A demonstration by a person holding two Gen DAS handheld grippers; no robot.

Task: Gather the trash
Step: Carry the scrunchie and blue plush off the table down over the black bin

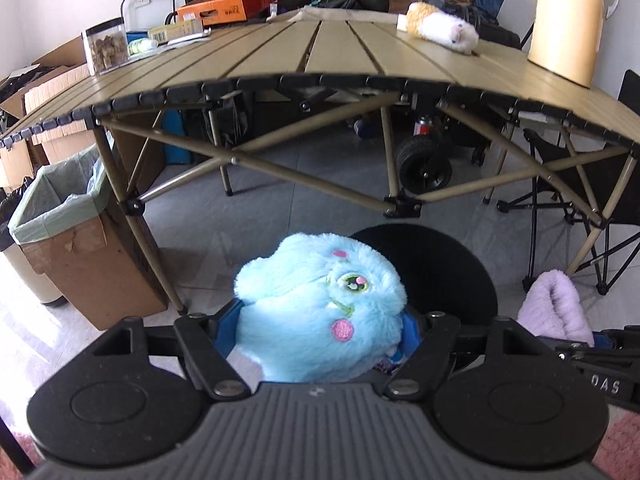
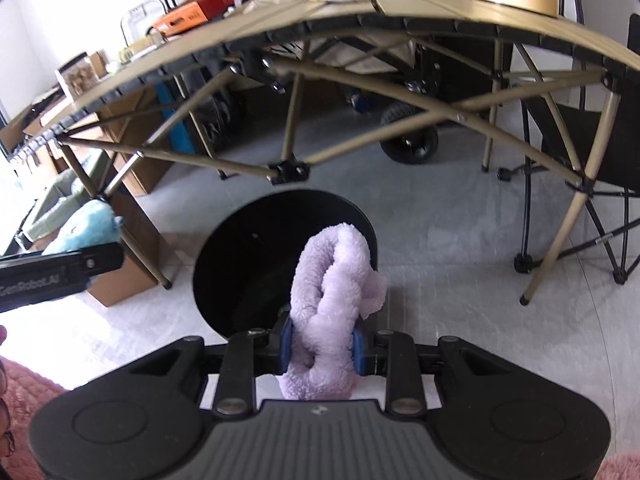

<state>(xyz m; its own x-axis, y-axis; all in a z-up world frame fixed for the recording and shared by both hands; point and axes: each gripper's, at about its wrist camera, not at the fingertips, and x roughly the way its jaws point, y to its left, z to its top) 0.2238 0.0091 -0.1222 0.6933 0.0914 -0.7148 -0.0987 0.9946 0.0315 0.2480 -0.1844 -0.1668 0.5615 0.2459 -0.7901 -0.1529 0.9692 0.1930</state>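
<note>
My left gripper [image 1: 316, 334] is shut on a fluffy light blue plush toy [image 1: 320, 308] with pink cheeks, held above the floor in front of the table. My right gripper [image 2: 322, 346] is shut on a lilac fluffy cloth [image 2: 330, 312], which also shows at the right edge of the left wrist view [image 1: 554, 306]. Both are held over a round black bin [image 2: 256, 256] on the floor, also in the left wrist view [image 1: 436, 272]. The blue plush and the left gripper show at the left of the right wrist view [image 2: 86, 226].
A tan slatted folding table [image 1: 280, 56] stands ahead with a hamster plush [image 1: 440, 28], a yellow jug [image 1: 568, 20], a clear jar [image 1: 105, 46] and boxes. A cardboard box lined with a green bag [image 1: 68, 216] stands at left. A folding chair [image 1: 600, 192] and a wheeled cart [image 1: 424, 168] are at right.
</note>
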